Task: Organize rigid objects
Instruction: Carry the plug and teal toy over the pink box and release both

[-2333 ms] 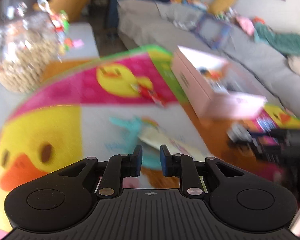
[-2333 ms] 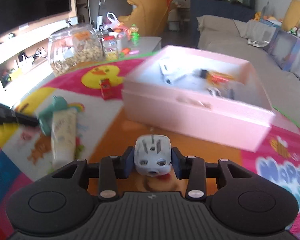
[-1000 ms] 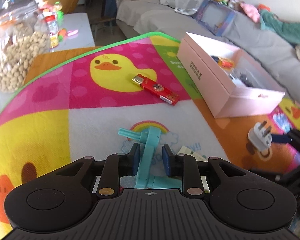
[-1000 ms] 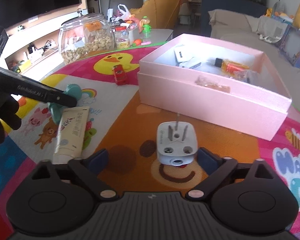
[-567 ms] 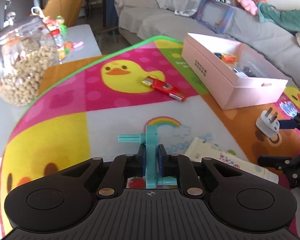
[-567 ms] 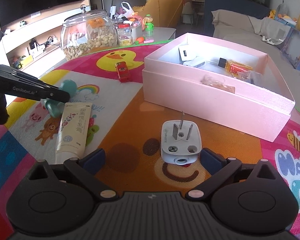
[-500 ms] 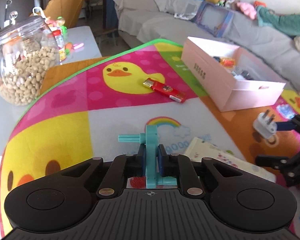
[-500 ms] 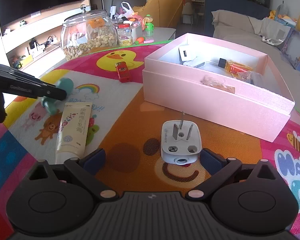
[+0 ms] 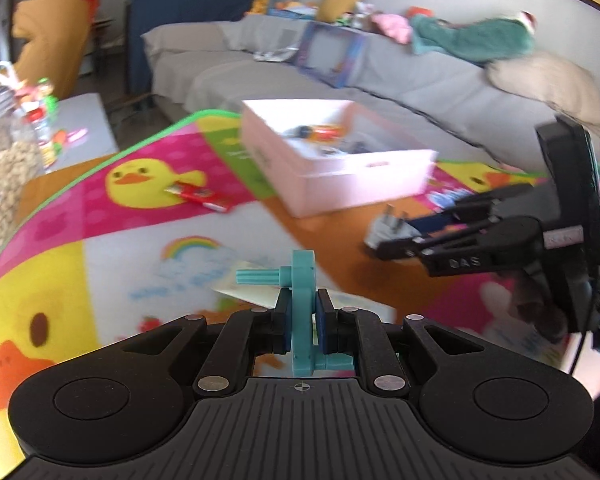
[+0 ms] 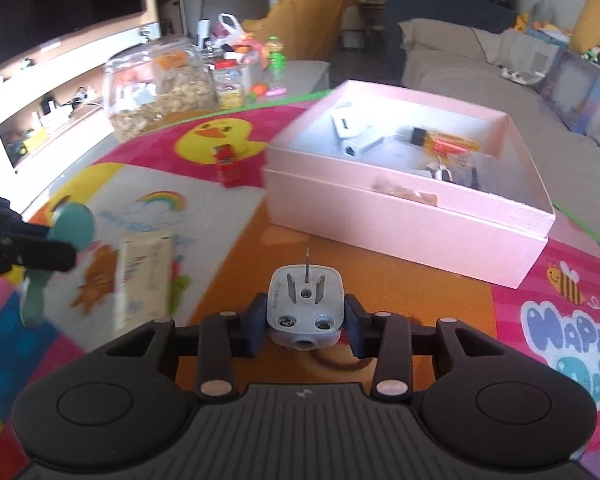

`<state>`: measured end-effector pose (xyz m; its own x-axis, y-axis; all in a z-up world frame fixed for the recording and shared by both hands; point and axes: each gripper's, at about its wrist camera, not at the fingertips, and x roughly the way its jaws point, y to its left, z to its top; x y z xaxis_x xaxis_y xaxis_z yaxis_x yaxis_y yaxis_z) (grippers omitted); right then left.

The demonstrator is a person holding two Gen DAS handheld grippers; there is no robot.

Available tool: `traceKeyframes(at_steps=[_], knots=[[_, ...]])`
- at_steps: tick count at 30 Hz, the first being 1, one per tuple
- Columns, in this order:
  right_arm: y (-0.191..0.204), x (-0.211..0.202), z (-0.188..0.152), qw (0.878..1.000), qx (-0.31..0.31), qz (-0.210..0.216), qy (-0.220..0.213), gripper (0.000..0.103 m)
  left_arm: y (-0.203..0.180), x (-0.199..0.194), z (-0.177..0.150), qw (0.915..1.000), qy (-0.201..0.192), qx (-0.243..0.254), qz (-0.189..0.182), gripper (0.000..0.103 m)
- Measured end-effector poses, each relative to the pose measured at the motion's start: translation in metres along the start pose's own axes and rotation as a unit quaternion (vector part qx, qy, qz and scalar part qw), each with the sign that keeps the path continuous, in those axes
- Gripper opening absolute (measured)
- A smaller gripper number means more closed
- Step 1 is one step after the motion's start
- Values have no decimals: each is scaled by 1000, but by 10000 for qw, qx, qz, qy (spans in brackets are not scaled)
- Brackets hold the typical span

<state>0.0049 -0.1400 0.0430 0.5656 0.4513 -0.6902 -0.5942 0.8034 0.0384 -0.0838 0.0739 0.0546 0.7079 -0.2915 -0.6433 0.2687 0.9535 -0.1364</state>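
Both wrist views face the pink box, low over mat

My left gripper pinches a teal plastic crank piece, its flat disc upright, a short peg jutting left. My right gripper clamps a white plug adapter, prongs pointing forward. Ahead sits the open pink box holding small items; a red lighter lies on the mat.

Teal crank toy, white-grey plug adapter, pale pink box, red lighter on a rainbow-and-yellow-duck play mat.
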Motion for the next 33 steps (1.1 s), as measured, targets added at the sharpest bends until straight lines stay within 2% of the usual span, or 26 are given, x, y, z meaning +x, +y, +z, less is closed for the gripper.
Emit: traceKeyframes(at_steps=[8, 13, 16, 20, 23, 30, 33], knots=[[11, -77, -10, 9970, -341, -194, -665, 39, -41, -10, 0, 9988, -94, 344, -343, 14], [7, -122, -6, 9915, -286, -319, -1231, 39, -58, -13, 29, 9962, -476, 602, -408, 14], [1, -136, -2, 9871, -177, -430, -1534, 39, -61, -7, 55, 9951, -743, 480, -443, 14], [-9, -141, -2, 9812, -14, -630, -1825, 39, -62, 8, 94, 9944, -956, 307, -327, 14], [-15, -137, -5, 9759, 81, -757, -2043, 39, -63, 27, 124, 9952, -938, 183, -199, 14], [-41, -110, -21, 9758, 776, -344, -2016, 39, -53, 84, 180, 9972, -681, -289, 131, 15], [-44, -99, -30, 9762, 880, -239, -1966, 39, -47, 115, 191, 9981, -253, -376, 413, 16]])
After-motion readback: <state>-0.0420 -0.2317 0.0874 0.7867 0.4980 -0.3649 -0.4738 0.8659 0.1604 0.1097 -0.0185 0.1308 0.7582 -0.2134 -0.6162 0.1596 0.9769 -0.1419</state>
